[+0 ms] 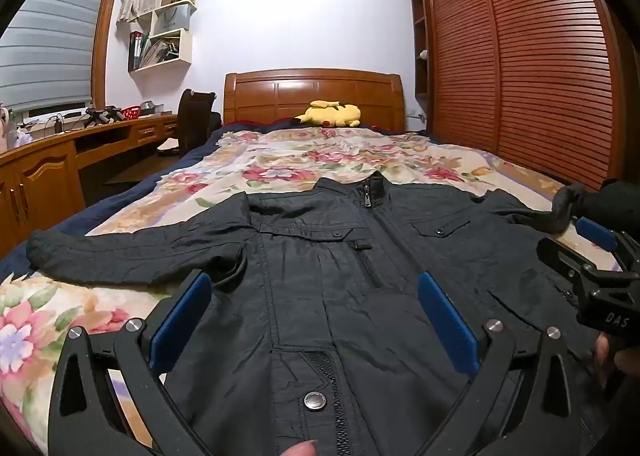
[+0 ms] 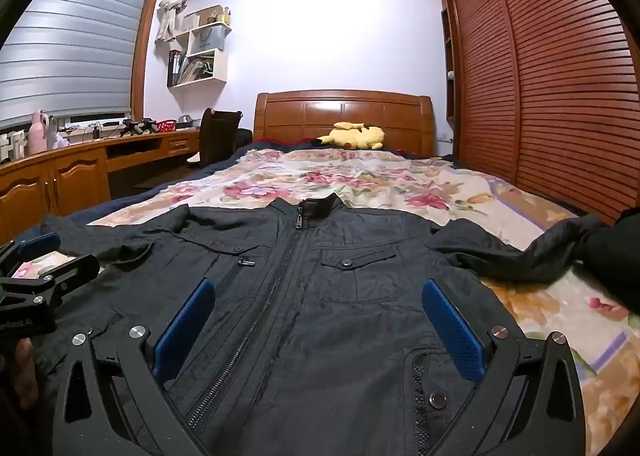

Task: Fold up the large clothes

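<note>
a dark navy zip-front jacket of thin quilted fabric (image 2: 304,296) lies face up and zipped on the floral-print quilt (image 2: 360,179) of a wooden-framed bed, its collar toward the carved headboard (image 2: 344,115) and its hem nearest you. measured from the jacket's collar, the yellow plush toy (image 2: 358,135) sits well beyond, against the headboard. one sleeve runs out flat from the jacket's shoulder on the desk side; the other sleeve (image 2: 520,252) lies rumpled on the wardrobe side, its cuff bunched.

your left gripper (image 1: 314,320) hangs over the jacket's lower front, its blue pads spread wide with nothing between them. your right gripper (image 2: 316,326) hovers beside it over the same hem area, equally spread and empty. neither appears to touch the cloth.

the fold looks not yet begun, so the step in hand is likely taking the first hold. smooth the rumpled sleeve before anything else, or its creases will be folded in. take each sleeve near the cuff, pinching only the sleeve layer, and lay it straight across the chest. keep the zip line as your centre, so both sides meet evenly. thin fabric slips, so close fully before lifting, and lift low.
</note>
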`<state>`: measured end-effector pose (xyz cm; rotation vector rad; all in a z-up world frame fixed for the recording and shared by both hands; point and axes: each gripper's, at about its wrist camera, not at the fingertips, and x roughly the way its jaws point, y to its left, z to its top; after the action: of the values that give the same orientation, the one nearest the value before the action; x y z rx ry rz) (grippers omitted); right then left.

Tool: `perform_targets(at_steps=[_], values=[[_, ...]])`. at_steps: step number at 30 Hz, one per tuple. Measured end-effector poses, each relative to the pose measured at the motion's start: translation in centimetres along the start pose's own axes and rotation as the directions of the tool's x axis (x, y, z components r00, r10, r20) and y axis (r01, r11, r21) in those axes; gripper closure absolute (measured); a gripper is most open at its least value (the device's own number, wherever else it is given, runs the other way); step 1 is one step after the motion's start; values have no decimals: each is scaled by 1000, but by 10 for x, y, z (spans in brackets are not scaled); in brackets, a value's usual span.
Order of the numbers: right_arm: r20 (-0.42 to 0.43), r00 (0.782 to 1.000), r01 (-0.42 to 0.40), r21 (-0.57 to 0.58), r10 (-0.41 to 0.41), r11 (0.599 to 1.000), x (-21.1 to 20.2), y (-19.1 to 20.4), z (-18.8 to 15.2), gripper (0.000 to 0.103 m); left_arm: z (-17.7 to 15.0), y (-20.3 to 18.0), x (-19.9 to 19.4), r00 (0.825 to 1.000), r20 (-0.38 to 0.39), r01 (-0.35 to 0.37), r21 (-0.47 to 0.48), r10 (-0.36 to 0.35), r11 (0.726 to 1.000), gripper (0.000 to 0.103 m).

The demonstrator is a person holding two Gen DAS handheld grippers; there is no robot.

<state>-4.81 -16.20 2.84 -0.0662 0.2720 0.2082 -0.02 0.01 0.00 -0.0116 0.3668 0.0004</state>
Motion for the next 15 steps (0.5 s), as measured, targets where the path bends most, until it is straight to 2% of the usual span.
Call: perform_targets(at_steps=[15], values=[[14,1000,7,-9,-7,1000,-4,1,0,0,-1,1,1,1000,12,-4,-2,4,1000,0]])
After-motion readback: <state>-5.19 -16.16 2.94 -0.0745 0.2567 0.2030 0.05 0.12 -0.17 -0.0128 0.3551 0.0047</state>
